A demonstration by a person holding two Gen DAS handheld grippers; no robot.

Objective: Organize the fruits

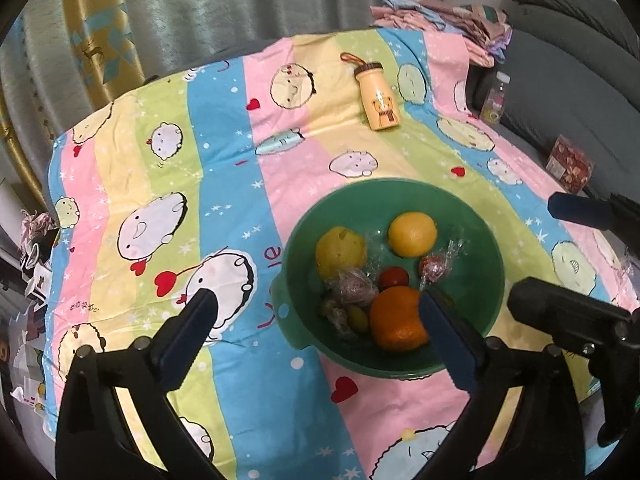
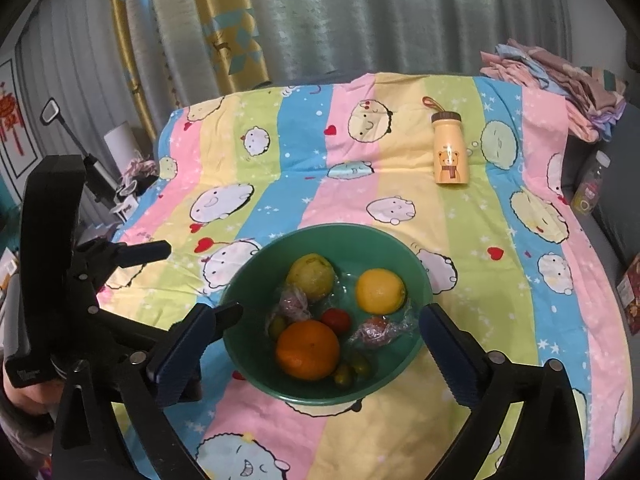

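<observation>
A green bowl [image 1: 400, 184] [image 2: 340, 230] sits on the striped cartoon cloth. It holds an orange [image 1: 396, 320] [image 2: 308, 350], two yellow fruits [image 1: 412, 234] [image 2: 380, 290], a small red tomato [image 1: 394, 278] [image 2: 336, 320], plastic-wrapped fruits [image 1: 436, 266] [image 2: 376, 332] and small green fruits [image 1: 358, 318] [image 2: 344, 374]. My left gripper [image 1: 316, 300] [image 2: 196, 280] is open over the bowl's left rim, with nothing between its pads. Wide open and empty, my right gripper [image 2: 318, 314] [image 1: 556, 250] straddles the bowl's near half from above.
A yellow bear-print bottle [image 1: 380, 96] [image 2: 450, 152] stands at the back of the cloth. Folded clothes [image 1: 440, 16] [image 2: 560, 80] are piled at the far right corner. A clear bottle [image 2: 592, 188] and a red box [image 1: 570, 164] sit on the grey seat at right. Clutter lies off the left edge.
</observation>
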